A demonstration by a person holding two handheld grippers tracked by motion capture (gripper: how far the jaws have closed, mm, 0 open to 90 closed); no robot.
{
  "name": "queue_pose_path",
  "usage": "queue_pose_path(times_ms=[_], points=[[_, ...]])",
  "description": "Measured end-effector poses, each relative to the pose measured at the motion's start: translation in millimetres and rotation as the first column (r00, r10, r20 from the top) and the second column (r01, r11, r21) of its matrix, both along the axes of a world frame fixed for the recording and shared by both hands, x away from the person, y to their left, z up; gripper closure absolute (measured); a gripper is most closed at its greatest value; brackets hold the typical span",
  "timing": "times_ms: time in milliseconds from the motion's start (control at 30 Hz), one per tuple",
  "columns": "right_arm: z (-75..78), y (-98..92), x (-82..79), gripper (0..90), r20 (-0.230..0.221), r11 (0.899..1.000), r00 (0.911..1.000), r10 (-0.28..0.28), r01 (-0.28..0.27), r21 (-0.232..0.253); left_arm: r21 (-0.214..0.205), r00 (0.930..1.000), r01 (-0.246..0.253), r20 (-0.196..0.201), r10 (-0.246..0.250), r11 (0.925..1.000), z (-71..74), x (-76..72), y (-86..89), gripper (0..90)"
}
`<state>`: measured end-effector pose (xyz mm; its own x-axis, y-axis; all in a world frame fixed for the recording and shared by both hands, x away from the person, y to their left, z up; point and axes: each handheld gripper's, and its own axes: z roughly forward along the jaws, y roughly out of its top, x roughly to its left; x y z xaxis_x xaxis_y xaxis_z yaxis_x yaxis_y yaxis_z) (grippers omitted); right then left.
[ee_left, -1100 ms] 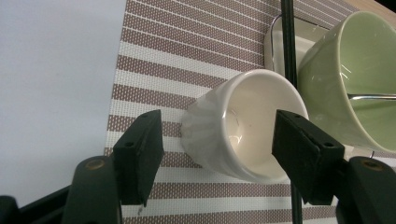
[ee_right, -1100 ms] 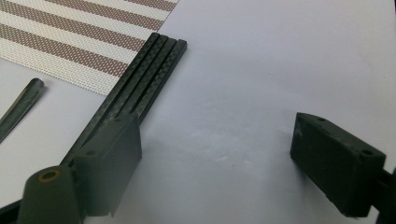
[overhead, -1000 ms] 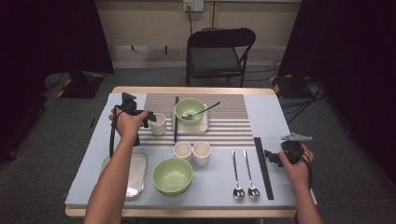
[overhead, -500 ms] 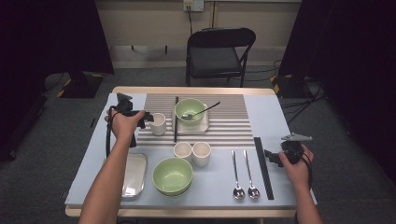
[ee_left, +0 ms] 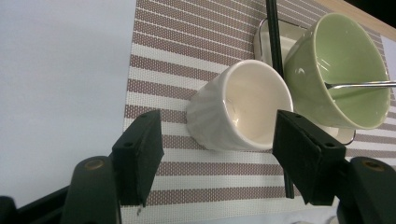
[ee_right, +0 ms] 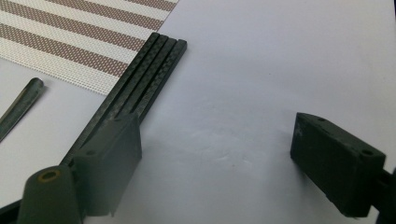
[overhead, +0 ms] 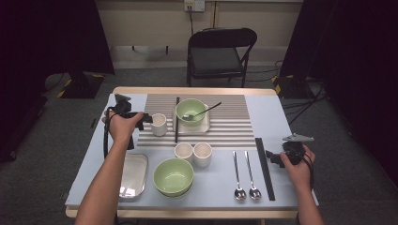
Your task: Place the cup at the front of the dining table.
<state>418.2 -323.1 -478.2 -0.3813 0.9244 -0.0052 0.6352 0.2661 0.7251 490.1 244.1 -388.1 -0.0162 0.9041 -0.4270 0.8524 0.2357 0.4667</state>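
**Left gripper at the ribbed cup, jaws apart**

Currently the left gripper (ee_left: 217, 161) sits at the left edge of the brown-and-white striped woven placemat (ee_left: 187, 56). Its jaws stand apart on either side of a small cream ribbed ceramic cup (ee_left: 233, 109); a gap shows at the left jaw, while contact at the right jaw cannot be judged. The cup stands on the placemat, just beside a black chopstick (ee_left: 275, 42) and a pale green ceramic bowl (ee_left: 345, 65) holding a metal spoon (ee_left: 359, 85).

The right gripper (ee_right: 215, 163) hovers released over the bare pale blue tabletop (ee_right: 280, 56), nothing between its jaws, next to a flat black carbon-weave bar (ee_right: 140, 79).
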Motion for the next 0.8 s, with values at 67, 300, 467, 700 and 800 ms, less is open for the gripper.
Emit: queue_pose_path(times_ms=[67, 300, 467, 700, 800], points=[[0.0, 0.1, 0.0, 14.9, 0.001, 1.000, 1.0000, -0.001, 0.001, 0.000, 0.004, 1.0000, -0.006, 0.003, 0.006, 1.0000, 0.9, -1.0, 0.5, 33.3], [0.0, 0.1, -0.2, 15.0, 0.003, 1.000, 1.0000, 0.000, 0.000, -0.005, 0.006, 1.0000, 0.000, -0.003, 0.000, 1.0000, 1.0, -5.0, 3.7, 33.3], [0.0, 1.0, -0.8, 15.4, 0.009, 1.000, 1.0000, 0.000, 0.000, -0.011, 0.004, 0.9999, -0.012, -0.002, 0.012, 0.9999, 0.8, -8.6, 7.9, 33.3], [0.1, 0.7, -0.6, 15.2, 0.004, 1.000, 1.0000, -0.001, 0.001, -0.008, 0.001, 0.9998, -0.019, 0.010, 0.018, 0.9998, 4.9, -14.0, 14.6, 33.4], [0.0, 0.3, -0.3, 15.1, 0.002, 1.000, 1.0000, 0.001, -0.001, -0.007, -0.001, 0.9998, -0.014, 0.013, 0.014, 0.9999, 6.5, -16.0, 16.4, 33.4]])
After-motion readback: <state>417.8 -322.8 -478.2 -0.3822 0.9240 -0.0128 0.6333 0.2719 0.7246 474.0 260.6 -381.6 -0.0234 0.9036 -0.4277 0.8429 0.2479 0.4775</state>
